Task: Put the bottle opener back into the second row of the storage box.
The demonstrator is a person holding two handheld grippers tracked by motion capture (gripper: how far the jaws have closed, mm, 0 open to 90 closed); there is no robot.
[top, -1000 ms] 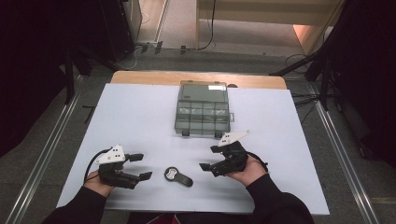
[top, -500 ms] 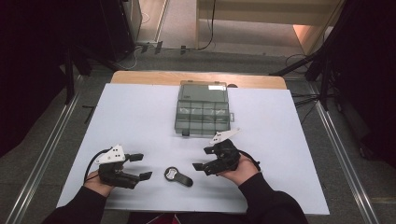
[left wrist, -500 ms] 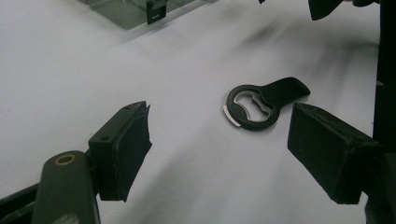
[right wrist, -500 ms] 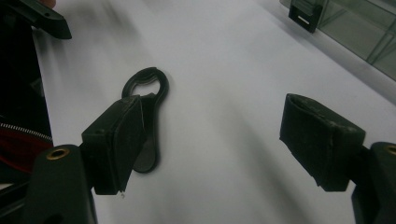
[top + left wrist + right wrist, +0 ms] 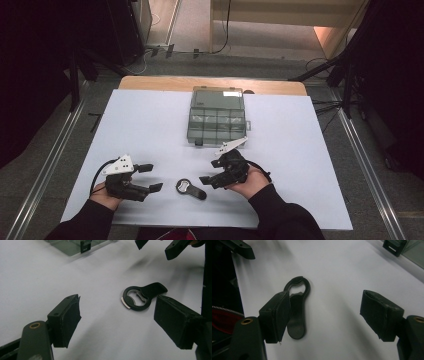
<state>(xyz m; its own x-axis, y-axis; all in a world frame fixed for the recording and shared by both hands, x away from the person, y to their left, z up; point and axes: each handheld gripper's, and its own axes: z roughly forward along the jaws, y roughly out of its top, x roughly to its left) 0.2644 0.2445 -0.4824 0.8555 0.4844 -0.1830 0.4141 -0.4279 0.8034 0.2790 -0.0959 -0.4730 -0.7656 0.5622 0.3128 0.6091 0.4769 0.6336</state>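
Since a second ago, from above, my right hand-held gripper (image 5: 209, 172) has slid toward the one bottle opener (image 5: 190, 188) lying on the worktop (image 5: 300, 150), jaws just narrowing yet empty. Left gripper view: my left hand-held gripper (image 5: 117, 320) gapes wide. One compartment box (image 5: 217, 118).

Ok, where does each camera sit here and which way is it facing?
High view: above the person's side, looking forward and down on the table; forearms, left claw and right claw show.
Left gripper view: on the left claw, facing the opener.
Right gripper view: on the right claw, facing the opener.
All share the opener and box.
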